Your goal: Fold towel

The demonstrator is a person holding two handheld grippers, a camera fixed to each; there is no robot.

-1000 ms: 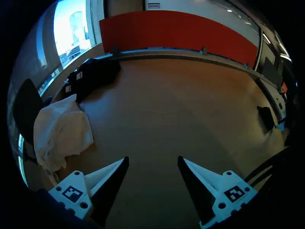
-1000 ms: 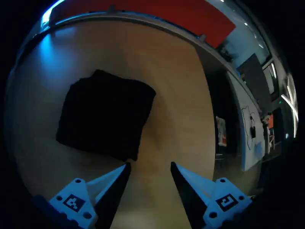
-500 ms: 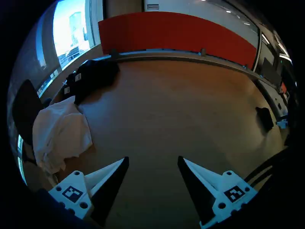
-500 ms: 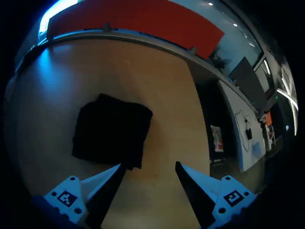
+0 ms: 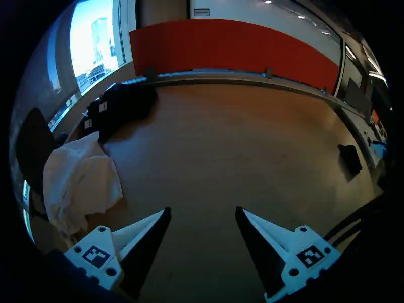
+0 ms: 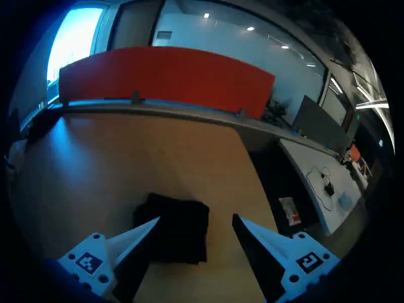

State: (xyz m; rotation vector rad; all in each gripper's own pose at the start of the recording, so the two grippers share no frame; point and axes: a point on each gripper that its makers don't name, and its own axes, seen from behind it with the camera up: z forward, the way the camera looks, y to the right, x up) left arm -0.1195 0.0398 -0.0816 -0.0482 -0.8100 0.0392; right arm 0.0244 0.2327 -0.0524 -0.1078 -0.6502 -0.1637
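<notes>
My left gripper (image 5: 202, 209) is open wide. Its two fingers stand far apart and there is nothing between them, just the bare brown table (image 5: 227, 151). It holds nothing.

Off to the left of this gripper, close by, there is a lumpy white cloth (image 5: 81, 184) in a heap on the table. Farther ahead on that same side sit some black bags (image 5: 123, 101) with little white tags. Far off to the right of this gripper lies a small dark thing (image 5: 349, 157) on the table. I cannot tell what it is. Way ahead, at the far end of the table, stands a long red wall (image 5: 232, 50). A bright window (image 5: 93, 45) is up on the left.

My right gripper (image 6: 196, 217) is open wide too, and it holds nothing. The black towel (image 6: 177, 232) lies flat on the table, folded into a neat square. It is right in front of this gripper, low down between the two fingers, and more on the left finger's side. The tip of the left finger (image 6: 136, 242) sits over the towel's edge in the right gripper view, but I cannot tell if it touches the towel. The right finger (image 6: 262, 247) is apart from it, with bare table between.

Off to the right of this gripper there is a white desk (image 6: 318, 177) with small things on it.
</notes>
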